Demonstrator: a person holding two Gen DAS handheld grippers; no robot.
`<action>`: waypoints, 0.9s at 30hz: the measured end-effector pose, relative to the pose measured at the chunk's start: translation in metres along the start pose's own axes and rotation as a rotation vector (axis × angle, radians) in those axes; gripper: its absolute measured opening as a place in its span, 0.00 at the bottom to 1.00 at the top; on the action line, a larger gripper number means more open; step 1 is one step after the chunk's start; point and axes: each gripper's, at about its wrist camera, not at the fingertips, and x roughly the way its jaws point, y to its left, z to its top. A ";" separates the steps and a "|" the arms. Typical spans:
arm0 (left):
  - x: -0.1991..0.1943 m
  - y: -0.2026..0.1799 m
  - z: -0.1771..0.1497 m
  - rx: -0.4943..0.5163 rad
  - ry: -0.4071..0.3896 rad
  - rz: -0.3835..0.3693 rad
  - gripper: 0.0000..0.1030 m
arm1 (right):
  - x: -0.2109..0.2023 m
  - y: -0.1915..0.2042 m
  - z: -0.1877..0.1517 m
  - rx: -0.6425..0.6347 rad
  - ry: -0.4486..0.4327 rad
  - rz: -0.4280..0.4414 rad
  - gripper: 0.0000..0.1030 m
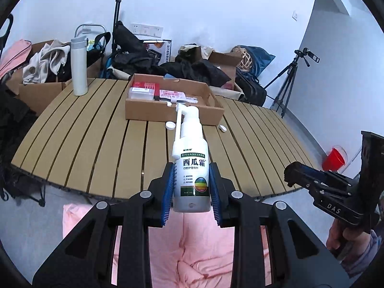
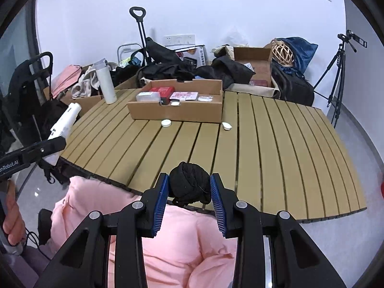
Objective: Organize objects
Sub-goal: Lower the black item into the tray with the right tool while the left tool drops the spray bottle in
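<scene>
Pink quilted jacket [image 2: 172,240] fills the near foreground under both grippers, at the bench's front edge. Slatted wood bench [image 2: 276,156] beyond it, w/ a shallow cardboard box [image 2: 177,112] near the far side holding red and pink packets & small clear cases. White thermos [image 2: 106,84] stands upright left of the box, apart from it.

Left gripper [image 1: 191,187]: jaws clenched on a white spray bottle [image 1: 191,165], nozzle end pointing away toward the box, held over the bench's near edge; blue pads press both sides of the label.

Right gripper [image 2: 189,189]: jaws clamped on a black balled-up cloth [image 2: 189,182], also above the bench's near edge.

Two small white caps on the bench just in front of the box: round cap [image 2: 166,123] & oval cap [image 2: 226,126], well apart from each other.
</scene>
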 end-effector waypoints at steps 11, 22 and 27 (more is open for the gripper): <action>0.139 -0.003 0.140 -0.084 0.098 -0.251 0.23 | 0.092 -0.050 0.134 0.037 -0.047 0.089 0.37; 0.379 -0.004 0.210 -0.096 0.301 -0.122 0.23 | 0.332 -0.115 0.268 0.260 0.154 0.142 0.37; 0.430 0.008 0.209 -0.114 0.358 -0.069 0.37 | 0.399 -0.122 0.270 0.279 0.242 0.038 0.42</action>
